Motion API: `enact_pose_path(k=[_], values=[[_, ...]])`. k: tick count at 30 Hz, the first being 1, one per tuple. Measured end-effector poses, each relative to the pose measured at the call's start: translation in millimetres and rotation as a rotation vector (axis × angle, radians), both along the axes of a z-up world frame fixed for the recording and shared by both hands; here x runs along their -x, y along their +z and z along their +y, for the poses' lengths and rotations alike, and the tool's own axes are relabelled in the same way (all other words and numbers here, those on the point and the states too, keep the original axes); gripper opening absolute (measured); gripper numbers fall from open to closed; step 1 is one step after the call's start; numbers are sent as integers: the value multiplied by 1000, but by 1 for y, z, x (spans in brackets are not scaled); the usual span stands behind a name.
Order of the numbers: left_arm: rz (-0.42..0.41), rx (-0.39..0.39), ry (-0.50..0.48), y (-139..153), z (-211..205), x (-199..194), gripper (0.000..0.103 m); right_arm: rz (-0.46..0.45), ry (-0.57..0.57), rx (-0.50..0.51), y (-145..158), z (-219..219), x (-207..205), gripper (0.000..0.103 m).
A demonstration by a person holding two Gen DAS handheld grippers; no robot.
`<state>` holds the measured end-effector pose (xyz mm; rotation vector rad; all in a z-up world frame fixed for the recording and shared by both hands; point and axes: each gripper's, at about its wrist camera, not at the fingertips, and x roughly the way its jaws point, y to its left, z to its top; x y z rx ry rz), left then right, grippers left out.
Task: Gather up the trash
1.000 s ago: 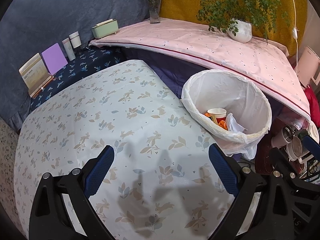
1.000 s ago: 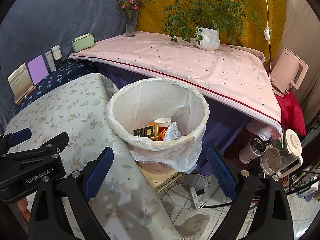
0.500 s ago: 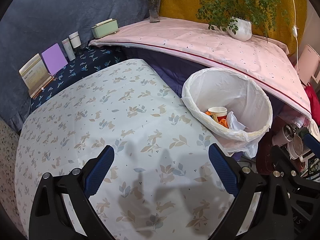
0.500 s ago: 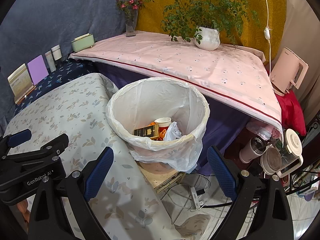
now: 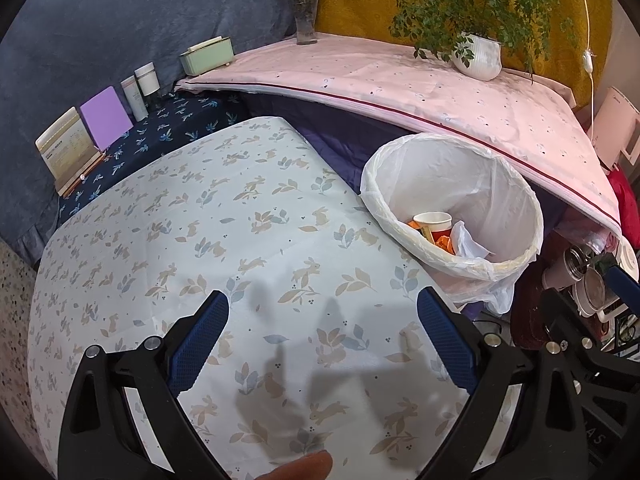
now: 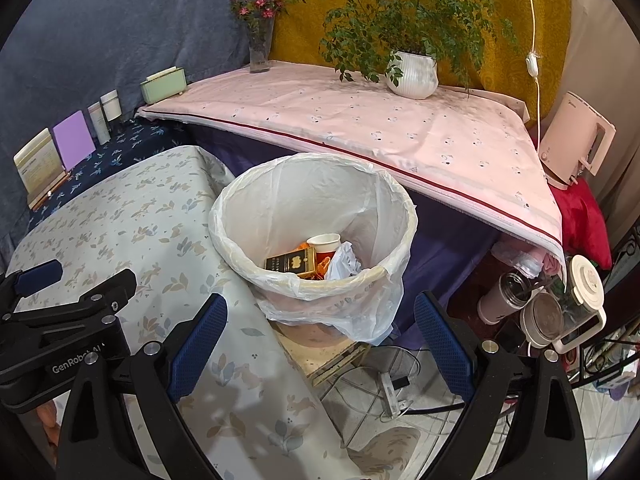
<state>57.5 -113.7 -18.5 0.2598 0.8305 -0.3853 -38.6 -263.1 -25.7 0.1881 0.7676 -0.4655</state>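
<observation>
The round waste bin lined with a thin white plastic bag (image 6: pixel 314 216) stands just beside the edge of the bench covered in a pale rabbit-and-leaf print cloth (image 5: pixel 224 240), below bench height, apparently so that litter can be dropped straight over the edge. The bag is folded over the rim and hangs loose and crinkled down the outside. Inside lie a white paper cup with a red band (image 6: pixel 326 242), a dark flat carton with gold lettering (image 6: pixel 290 262), a crumpled white tissue or wrapper (image 6: pixel 342 262) and orange scraps, all resting on the bottom.

No loose litter shows on the bench cloth in either view; collection is judged complete or nearly so.

The left gripper (image 5: pixel 322 340) hovers over the bench cloth, its blue textured fingers (image 5: pixel 200 340) spread wide with nothing between them. The right gripper (image 6: pixel 320 342) hangs over the bench edge facing the bin, its fingers equally wide apart and empty.

Behind the bin, a pink-clothed shelf with a dark red stripe (image 6: pixel 360 124) carries a ribbed white pot with a leafy plant (image 6: pixel 412 74), a glass vase of pink flowers (image 6: pixel 259 50) and a pale green box (image 6: pixel 163 84). A purple card (image 5: pixel 106 118) and a cream booklet stand against the blue backdrop. Jars and a kettle crowd the floor to the right.
</observation>
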Motion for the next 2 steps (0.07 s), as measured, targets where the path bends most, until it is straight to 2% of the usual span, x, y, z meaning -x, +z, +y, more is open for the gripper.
enact_pose_path(k=[2], values=[[-1, -2, 0, -1, 0, -1, 91, -2, -1, -2, -1, 0, 1, 91]])
